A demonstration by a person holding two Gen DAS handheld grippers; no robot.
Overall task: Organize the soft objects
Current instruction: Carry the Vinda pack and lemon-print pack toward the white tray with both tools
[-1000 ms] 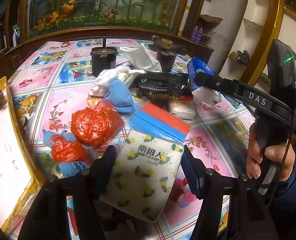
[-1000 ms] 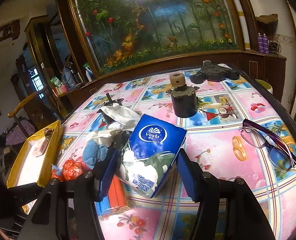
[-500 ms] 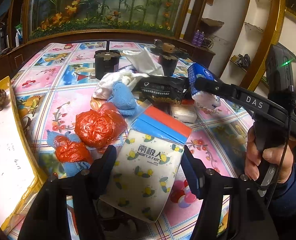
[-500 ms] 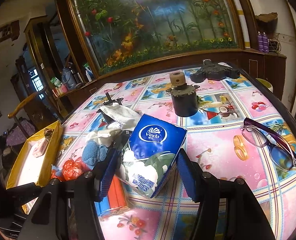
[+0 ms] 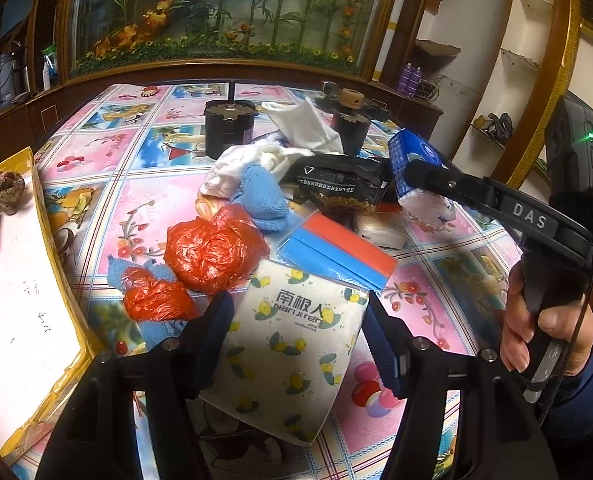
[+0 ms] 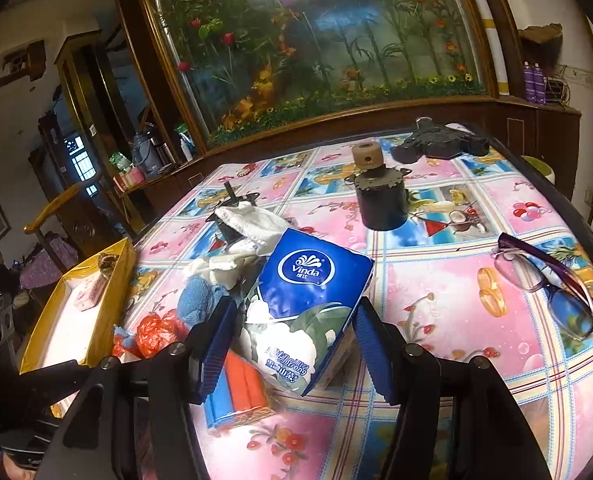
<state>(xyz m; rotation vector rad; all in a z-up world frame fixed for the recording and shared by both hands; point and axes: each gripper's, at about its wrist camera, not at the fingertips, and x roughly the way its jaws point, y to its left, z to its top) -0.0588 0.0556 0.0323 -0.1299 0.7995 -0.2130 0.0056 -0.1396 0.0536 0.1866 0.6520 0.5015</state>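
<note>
Little has moved since a second ago: both packs sit in their claws as before, and only the left view has drifted slightly, the pile on the bench sliding a touch across it. The left claw (image 5: 296, 332) is closed about halfway on a white tissue pack (image 5: 292, 344) printed with lemons, one blue pad pressed to each long side, the pack hanging tilted above the bench (image 5: 136, 200). The right claw (image 6: 292, 332) grips a blue tissue pack (image 6: 308, 300) the same way, and that pack is also raised off the bench and tilted. Below and between them lie the other soft things — two red plastic bags (image 5: 212, 252), a blue cloth (image 5: 264, 200), white cloths (image 5: 248, 160), a black pouch (image 5: 340, 180) and a blue and orange packet (image 5: 336, 252). A yellow-rimmed box (image 6: 76, 308) stands to the left, near the pile; whether it is the intended place for the packs is a guess. To carry either pack well, I would keep the squeeze gentle and steady — these packs give under pressure and could buckle or slip out at the tilted end — and move one hand at a time, high enough to clear the pile and away from the glasses (image 6: 552, 288) on the right.
</note>
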